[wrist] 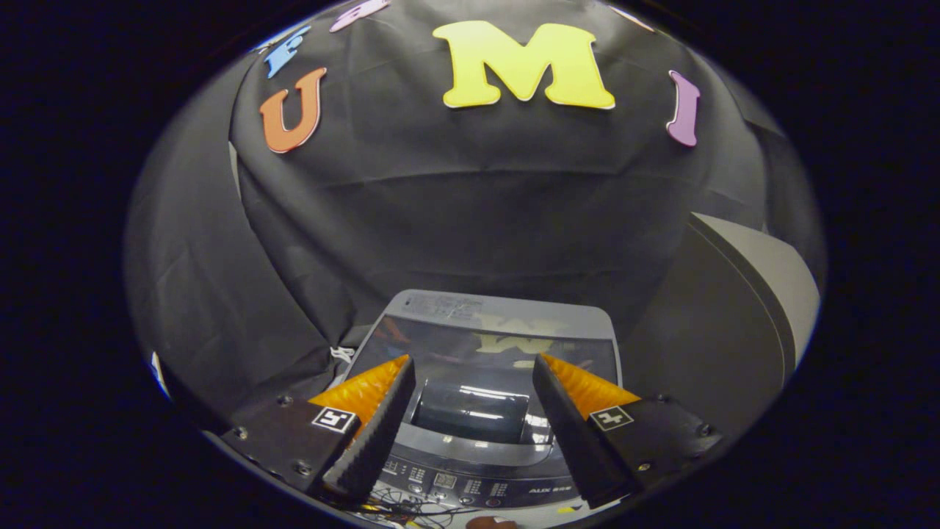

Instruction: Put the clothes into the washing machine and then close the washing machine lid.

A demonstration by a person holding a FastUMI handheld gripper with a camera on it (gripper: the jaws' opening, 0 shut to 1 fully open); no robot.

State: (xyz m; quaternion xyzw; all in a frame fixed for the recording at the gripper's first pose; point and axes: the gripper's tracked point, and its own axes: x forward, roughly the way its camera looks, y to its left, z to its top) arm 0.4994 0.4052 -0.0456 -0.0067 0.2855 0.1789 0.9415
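Observation:
A grey top-loading washing machine [485, 441] stands below and just ahead of my fingers. Its dark glass lid [477, 345] lies flat and shut over the tub, mirroring the wall. The lid's recessed handle [470, 411] sits between my fingertips. The control panel [455, 485] with buttons runs along the machine's near edge, under the fingers. My gripper [474, 364] is open above the lid, with nothing between its fingers. No clothes are in sight.
Black cloth hangs behind and to the left of the machine. A large grey slanted panel [742, 308] stands to the right of the machine. Thin cables [411, 510] lie near the panel's front edge.

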